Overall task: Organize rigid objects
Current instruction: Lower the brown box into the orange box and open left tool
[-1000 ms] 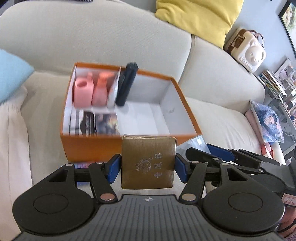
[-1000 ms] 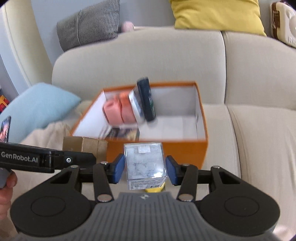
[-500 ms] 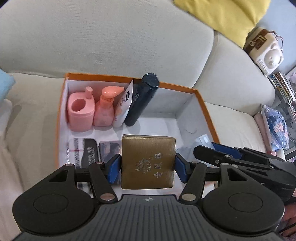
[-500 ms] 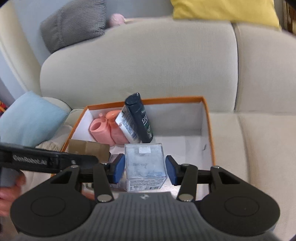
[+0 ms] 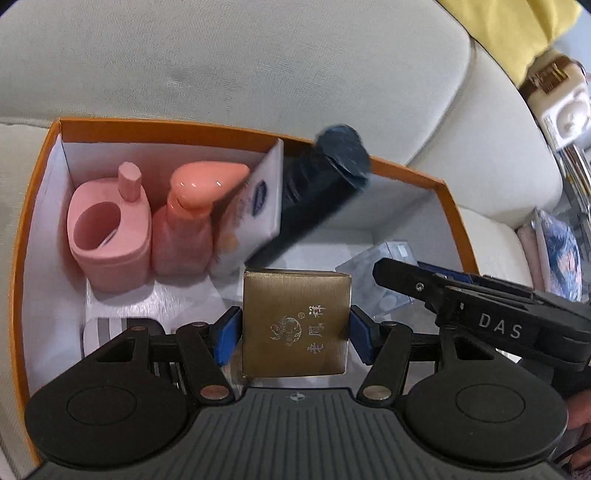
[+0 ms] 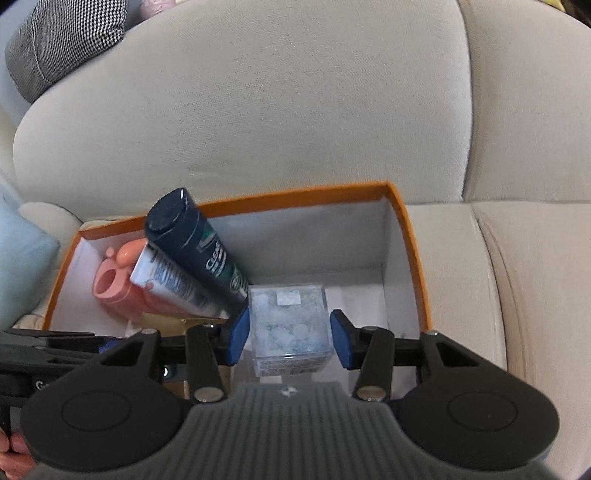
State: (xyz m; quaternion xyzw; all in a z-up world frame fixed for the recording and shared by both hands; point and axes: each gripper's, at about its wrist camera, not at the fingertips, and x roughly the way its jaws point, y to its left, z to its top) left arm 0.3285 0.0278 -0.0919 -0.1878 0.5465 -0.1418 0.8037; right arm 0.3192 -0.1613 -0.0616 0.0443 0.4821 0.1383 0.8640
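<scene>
Gold box (image 5: 295, 325), clear cube (image 6: 288, 325) over orange box (image 5: 454, 206)

The open box (image 5: 448, 192) sits on the sofa seat (image 6: 524, 280), its far wall against the backrest (image 6: 258, 110). Inside, along the back from the left, stand a jug (image 5: 110, 236), a pump bottle (image 5: 184, 221), a leaning tube (image 5: 255, 210) and a taller bottle (image 5: 317, 192). In front hang two held items, the flat carton (image 5: 295, 321) left of the cube (image 6: 288, 321).

A beige sofa (image 6: 295, 110) fills the background. On its backrest, a houndstooth cushion (image 6: 62, 40) sits at the left end and a yellow cushion (image 5: 517, 29) toward the right.
</scene>
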